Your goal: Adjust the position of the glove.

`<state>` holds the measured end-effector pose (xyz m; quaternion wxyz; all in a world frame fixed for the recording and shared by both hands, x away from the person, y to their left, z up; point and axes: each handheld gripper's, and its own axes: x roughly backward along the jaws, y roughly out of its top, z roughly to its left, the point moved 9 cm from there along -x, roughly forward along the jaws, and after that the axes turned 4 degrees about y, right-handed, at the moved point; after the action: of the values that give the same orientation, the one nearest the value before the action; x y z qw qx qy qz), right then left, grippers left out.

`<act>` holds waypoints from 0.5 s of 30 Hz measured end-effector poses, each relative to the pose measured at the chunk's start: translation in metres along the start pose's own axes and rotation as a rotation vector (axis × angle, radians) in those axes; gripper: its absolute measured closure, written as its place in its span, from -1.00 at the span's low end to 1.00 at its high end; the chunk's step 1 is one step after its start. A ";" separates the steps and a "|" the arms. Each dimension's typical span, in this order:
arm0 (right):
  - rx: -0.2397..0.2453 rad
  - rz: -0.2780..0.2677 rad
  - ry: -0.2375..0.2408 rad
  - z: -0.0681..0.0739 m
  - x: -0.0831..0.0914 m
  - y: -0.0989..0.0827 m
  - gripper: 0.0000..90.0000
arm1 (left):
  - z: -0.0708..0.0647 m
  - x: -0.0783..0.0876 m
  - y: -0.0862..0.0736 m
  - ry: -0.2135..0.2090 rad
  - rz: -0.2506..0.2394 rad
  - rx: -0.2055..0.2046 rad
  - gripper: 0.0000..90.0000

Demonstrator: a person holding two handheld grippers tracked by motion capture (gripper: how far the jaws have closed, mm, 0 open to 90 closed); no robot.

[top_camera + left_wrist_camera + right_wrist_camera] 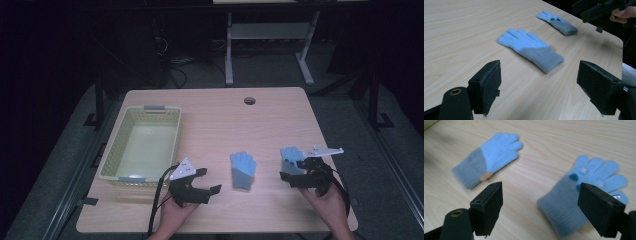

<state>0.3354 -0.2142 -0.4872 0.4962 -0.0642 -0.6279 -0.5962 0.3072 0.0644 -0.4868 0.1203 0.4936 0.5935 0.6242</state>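
Two light blue gloves with grey cuffs lie flat on the wooden table (225,120). The plain glove (243,170) (531,48) (489,157) rests near the front middle, fingers pointing away from me. The second glove (290,156) (559,22) (584,185), which has dark and white dots, lies to its right. My left gripper (209,180) (539,72) is open and empty, left of the plain glove. My right gripper (292,170) (540,192) is open just above the dotted glove's cuff, holding nothing.
A pale yellow plastic basket (142,145), with nothing in it, stands at the table's left side beside my left gripper. A round cable hole (249,100) sits near the far edge. Beyond the table are dark floor and a desk frame (265,45).
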 end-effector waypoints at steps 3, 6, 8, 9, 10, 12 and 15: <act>0.012 0.033 -0.008 -0.005 -0.002 0.006 -0.50 | 0.000 -0.002 0.000 -0.003 0.005 -0.002 -0.57; 0.001 0.051 -0.007 -0.008 -0.003 0.008 -0.50 | -0.001 -0.002 0.000 -0.004 0.006 -0.006 -0.57; 0.004 0.056 -0.011 -0.009 -0.004 0.009 -0.50 | -0.002 -0.002 0.001 -0.002 0.001 -0.013 -0.57; 0.001 0.061 -0.011 -0.010 -0.004 0.010 -0.51 | -0.003 -0.002 0.001 -0.004 -0.002 -0.014 -0.57; 0.002 0.061 -0.013 -0.010 -0.003 0.011 -0.50 | -0.003 -0.002 0.001 -0.004 -0.002 -0.014 -0.56; 0.000 0.064 -0.017 -0.012 -0.002 0.013 -0.50 | -0.003 -0.001 0.001 -0.005 -0.001 -0.015 -0.56; -0.002 0.065 -0.021 -0.016 -0.001 0.016 -0.50 | -0.002 -0.002 0.001 -0.008 0.002 -0.008 -0.56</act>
<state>0.3556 -0.2223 -0.4799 0.5089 -0.0913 -0.6300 -0.5795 0.3066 0.0616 -0.4863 0.1243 0.4963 0.5899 0.6247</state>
